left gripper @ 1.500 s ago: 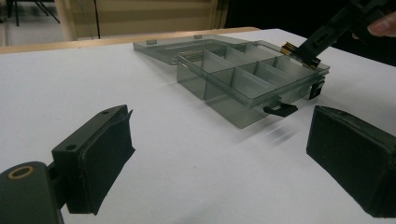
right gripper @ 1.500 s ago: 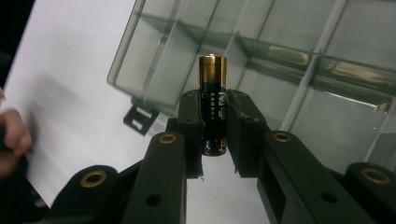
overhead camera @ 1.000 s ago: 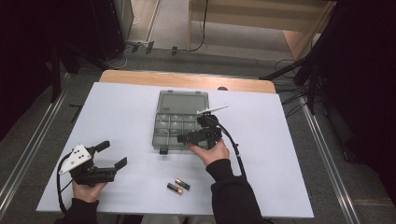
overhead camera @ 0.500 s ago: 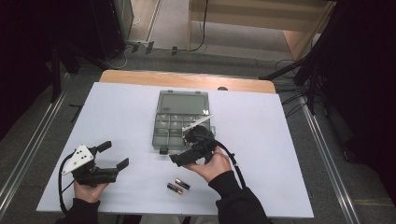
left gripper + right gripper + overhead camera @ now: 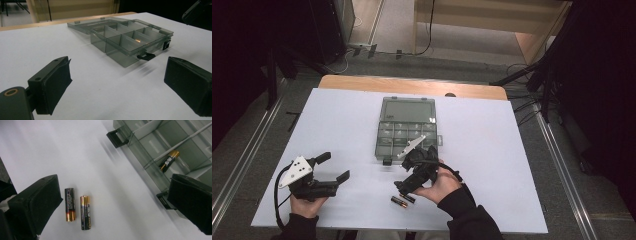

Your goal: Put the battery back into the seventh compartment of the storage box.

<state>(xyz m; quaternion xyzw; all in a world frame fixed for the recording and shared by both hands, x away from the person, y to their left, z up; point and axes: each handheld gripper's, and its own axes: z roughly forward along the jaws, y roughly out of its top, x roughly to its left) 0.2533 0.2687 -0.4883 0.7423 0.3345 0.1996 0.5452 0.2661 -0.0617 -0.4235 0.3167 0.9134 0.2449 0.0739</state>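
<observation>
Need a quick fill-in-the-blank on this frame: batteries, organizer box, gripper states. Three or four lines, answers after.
1. ____ batteries lie loose on the table.
2. The organizer box has its lid ____.
3. One battery lies ____ the box.
4. The right gripper and left gripper both have their jaws ____.

Answers: two; open; inside; open

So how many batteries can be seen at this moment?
3. Two batteries lie side by side on the white table: one and its neighbour. A third lies inside a compartment of the organizer box. More may be hidden.

Open box point(image 5: 407, 127) mid-table, two batteries point(image 5: 402, 200) before it, one battery point(image 5: 169, 160) inside
</observation>
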